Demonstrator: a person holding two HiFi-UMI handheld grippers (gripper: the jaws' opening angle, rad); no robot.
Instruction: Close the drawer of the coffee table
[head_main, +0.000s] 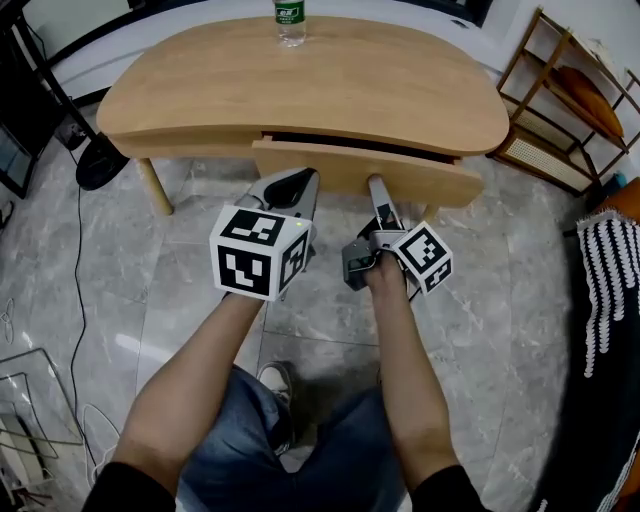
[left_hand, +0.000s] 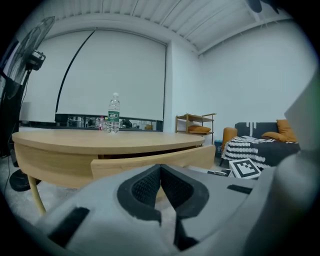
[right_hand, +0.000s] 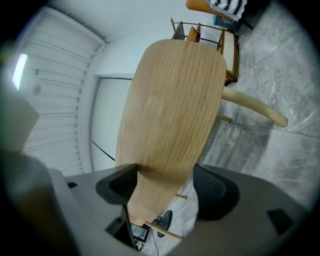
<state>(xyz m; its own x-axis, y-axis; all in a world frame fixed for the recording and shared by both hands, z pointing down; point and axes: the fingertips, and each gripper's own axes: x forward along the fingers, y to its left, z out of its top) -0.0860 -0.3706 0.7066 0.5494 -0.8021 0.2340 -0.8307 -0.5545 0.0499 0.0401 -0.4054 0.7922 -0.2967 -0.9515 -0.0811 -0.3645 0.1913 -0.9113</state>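
Note:
The oval wooden coffee table (head_main: 200, 85) has its drawer (head_main: 400, 172) pulled partly out, with a dark gap above the drawer front. My left gripper (head_main: 300, 178) is shut and empty, its tip just short of the drawer front's left part (left_hand: 125, 164); the pads (left_hand: 150, 185) meet in the left gripper view. My right gripper (head_main: 378, 184) lies turned on its side with its tip at the drawer front. In the right gripper view it (right_hand: 167, 189) is open, and the wood panel (right_hand: 170, 120) fills the space ahead between the pads.
A water bottle (head_main: 289, 22) stands at the table's far edge. A wooden shelf rack (head_main: 565, 95) is at the right, a fan base (head_main: 100, 165) by the table's left leg, a striped throw (head_main: 610, 285) at the far right, and a wire rack (head_main: 30, 420) at the lower left.

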